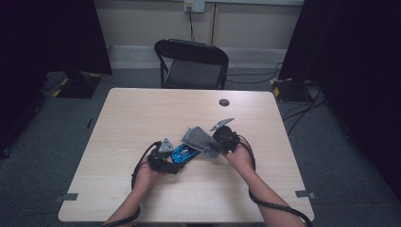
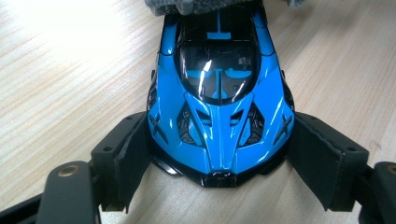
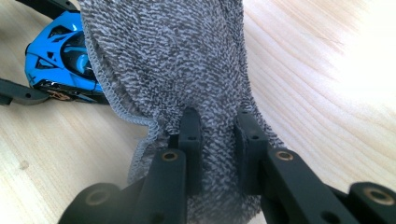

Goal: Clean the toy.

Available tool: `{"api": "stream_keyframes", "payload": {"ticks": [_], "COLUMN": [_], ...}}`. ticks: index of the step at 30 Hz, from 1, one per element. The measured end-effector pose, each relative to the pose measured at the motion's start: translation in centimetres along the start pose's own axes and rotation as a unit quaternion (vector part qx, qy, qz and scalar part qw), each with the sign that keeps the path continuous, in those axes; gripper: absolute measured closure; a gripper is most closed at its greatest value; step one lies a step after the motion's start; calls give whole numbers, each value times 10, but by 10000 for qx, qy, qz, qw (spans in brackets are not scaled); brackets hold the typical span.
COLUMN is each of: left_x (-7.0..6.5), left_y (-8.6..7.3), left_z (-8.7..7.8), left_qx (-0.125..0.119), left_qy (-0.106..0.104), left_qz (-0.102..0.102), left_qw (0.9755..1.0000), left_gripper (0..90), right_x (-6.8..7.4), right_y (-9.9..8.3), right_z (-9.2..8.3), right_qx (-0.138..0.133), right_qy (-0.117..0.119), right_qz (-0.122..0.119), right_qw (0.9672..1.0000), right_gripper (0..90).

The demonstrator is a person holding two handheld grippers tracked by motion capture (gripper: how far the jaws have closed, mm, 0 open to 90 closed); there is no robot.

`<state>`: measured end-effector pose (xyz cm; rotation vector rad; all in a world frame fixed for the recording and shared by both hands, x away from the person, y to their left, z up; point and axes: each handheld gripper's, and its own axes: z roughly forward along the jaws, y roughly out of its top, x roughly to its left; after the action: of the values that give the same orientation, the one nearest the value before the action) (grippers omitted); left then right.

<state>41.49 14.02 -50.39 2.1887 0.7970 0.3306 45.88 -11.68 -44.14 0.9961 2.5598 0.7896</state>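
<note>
Tabletop (image 1: 142, 118); fingers (image 3: 191, 135) clamping cloth (image 3: 177, 56)

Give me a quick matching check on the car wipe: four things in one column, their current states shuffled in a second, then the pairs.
Things:
1. left gripper
2. right gripper
3. blue toy car
4. grey cloth

States:
A. draped over one end of the car
B. pinched shut on fabric
C. on the wooden table, clamped at one end
D. closed on the car's sides

Pairs: 1-D, 2-B, 3-C, 4-A
</note>
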Motion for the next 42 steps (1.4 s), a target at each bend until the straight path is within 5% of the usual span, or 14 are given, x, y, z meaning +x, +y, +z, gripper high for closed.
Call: {"api": "stream_keyframes", "payload": {"ticks": [42], "left_x": [0], "left_y": [0], "left_z": [0], "left_qx": [-7], "left_qy": [8], "left_qz": [-23], "left_qw": [10000], "left_gripper": [230], "right_x": [-31], "right_y": [-8], "right_z": [1], "right_qx": [126], "right_qy": [-193], "right_qz": [452], "right_qw": [9987], "right_gripper": [759]}}
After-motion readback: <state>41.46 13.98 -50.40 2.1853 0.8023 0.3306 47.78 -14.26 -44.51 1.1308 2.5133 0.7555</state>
